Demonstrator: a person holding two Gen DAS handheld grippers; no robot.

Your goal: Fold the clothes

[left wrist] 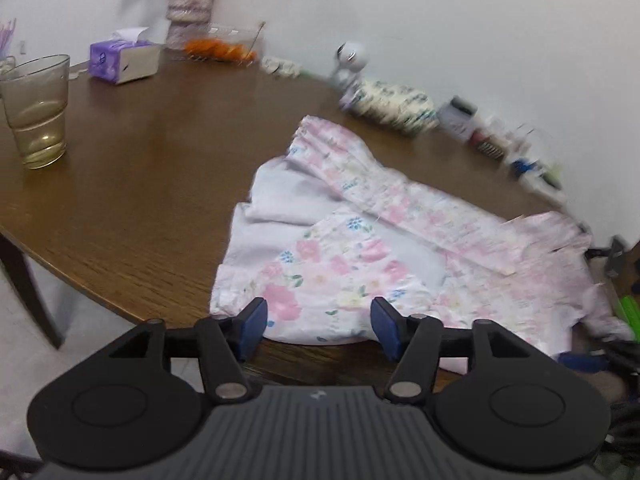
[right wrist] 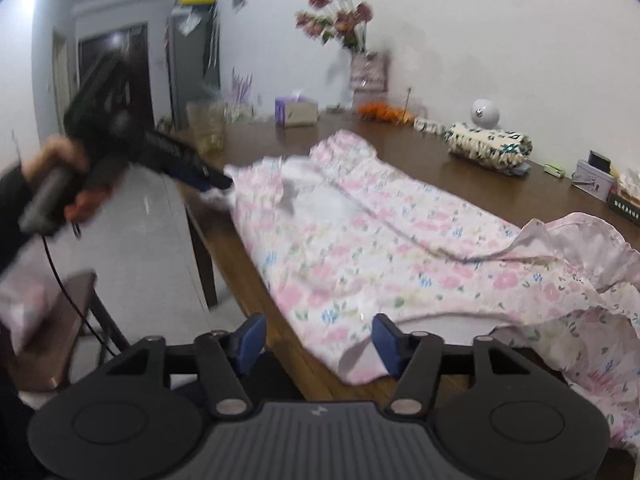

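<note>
A pink floral garment point(left wrist: 360, 240) lies spread and rumpled on the brown wooden table point(left wrist: 140, 184), its near hem over the table's front edge. My left gripper point(left wrist: 319, 330) is open, its blue pads just short of that hem. In the right wrist view the garment point(right wrist: 380, 248) stretches across the table point(right wrist: 420, 160). My right gripper point(right wrist: 319, 344) is open at the garment's near edge, holding nothing. The left gripper point(right wrist: 218, 182) also shows there, held in a hand, its tip at the garment's far left corner.
A drinking glass point(left wrist: 38, 112) stands at the table's left. A purple tissue box point(left wrist: 120, 60), a vase point(left wrist: 190, 8), a bowl of orange things point(left wrist: 220, 46), a patterned pouch point(left wrist: 392, 106) and small tins line the wall. A chair point(right wrist: 52, 332) stands beside the table.
</note>
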